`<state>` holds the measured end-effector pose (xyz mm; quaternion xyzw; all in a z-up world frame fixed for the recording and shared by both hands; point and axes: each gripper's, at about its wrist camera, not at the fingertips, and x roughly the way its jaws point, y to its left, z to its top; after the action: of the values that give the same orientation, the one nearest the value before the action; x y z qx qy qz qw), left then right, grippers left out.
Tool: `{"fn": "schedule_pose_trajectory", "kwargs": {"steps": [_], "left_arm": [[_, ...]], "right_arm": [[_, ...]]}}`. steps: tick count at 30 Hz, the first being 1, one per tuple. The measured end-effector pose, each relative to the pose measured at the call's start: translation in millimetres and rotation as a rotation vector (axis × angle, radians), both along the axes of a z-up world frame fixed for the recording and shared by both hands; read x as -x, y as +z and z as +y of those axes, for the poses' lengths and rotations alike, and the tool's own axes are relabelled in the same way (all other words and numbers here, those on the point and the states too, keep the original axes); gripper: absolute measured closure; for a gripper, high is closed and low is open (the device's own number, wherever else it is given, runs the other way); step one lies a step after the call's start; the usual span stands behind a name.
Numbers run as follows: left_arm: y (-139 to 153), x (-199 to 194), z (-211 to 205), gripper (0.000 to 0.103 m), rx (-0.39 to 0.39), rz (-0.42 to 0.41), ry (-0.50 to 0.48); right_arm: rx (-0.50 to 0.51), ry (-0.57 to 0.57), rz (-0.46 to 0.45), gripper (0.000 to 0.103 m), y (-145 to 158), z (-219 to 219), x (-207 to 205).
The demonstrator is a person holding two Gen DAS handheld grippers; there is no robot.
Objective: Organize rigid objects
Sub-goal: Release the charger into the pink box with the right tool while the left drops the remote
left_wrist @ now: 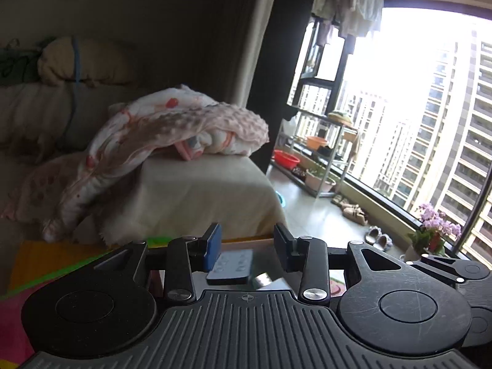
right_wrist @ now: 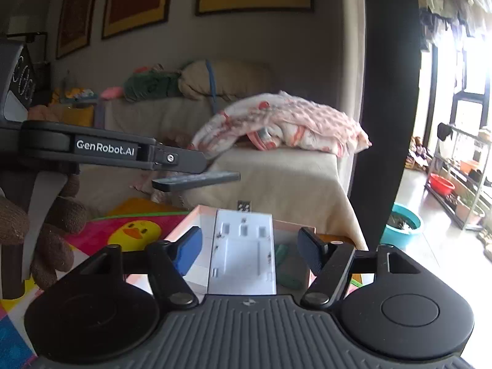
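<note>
My left gripper (left_wrist: 247, 243) holds a flat dark remote control (left_wrist: 230, 266) between its blue pads; in the right wrist view the left gripper (right_wrist: 196, 166) reaches in from the left with the remote control (right_wrist: 196, 180) sticking out level above the box. My right gripper (right_wrist: 249, 241) is open and empty, its pads either side of a white power strip (right_wrist: 243, 252) that lies in an open, pink-rimmed box (right_wrist: 200, 215). A green object (right_wrist: 281, 253) lies in the box to the right of the strip.
A beige sofa (right_wrist: 276, 178) with a pink blanket (right_wrist: 286, 123) stands behind the box. A colourful duck play mat (right_wrist: 135, 230) covers the floor at left, with a brown plush toy (right_wrist: 52, 230). A balcony with shelves and basins (left_wrist: 286, 158) lies to the right.
</note>
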<state>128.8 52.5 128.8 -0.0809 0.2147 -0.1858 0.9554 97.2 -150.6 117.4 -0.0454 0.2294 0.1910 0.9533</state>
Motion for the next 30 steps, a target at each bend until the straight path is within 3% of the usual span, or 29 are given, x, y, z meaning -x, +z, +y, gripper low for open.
{"fn": "schedule_pose_trajectory", "kwargs": {"steps": [5, 11, 16, 19, 22, 26, 30], "left_arm": [[-38.8, 57.3, 29.1, 0.062, 0.014, 0.056, -0.017], [-81.1, 137.8, 40.7, 0.062, -0.001, 0.151, -0.091], [-84.7, 188.0, 43.9, 0.062, -0.005, 0.176, -0.125], [-79.5, 207.2, 40.9, 0.062, -0.003, 0.178, -0.168], [-76.0, 220.7, 32.7, 0.062, -0.030, 0.175, -0.209], [-74.4, 240.3, 15.1, 0.062, -0.099, 0.171, -0.301], [-80.4, 255.3, 2.9, 0.062, -0.154, 0.222, -0.439]], "right_arm": [[-0.079, 0.112, 0.154, 0.031, -30.2, -40.0, 44.9], [-0.004, 0.164, 0.281, 0.028, -73.9, -63.2, 114.4], [-0.032, 0.279, 0.332, 0.026, -83.7, -66.8, 149.2], [0.043, 0.321, 0.324, 0.024, -90.4, -52.7, 160.9], [0.129, 0.289, 0.241, 0.021, -92.1, -40.9, 163.6], [0.210, 0.098, 0.136, 0.021, -93.0, -34.9, 142.5], [0.108, -0.033, 0.181, 0.016, -101.6, -48.6, 116.4]]}}
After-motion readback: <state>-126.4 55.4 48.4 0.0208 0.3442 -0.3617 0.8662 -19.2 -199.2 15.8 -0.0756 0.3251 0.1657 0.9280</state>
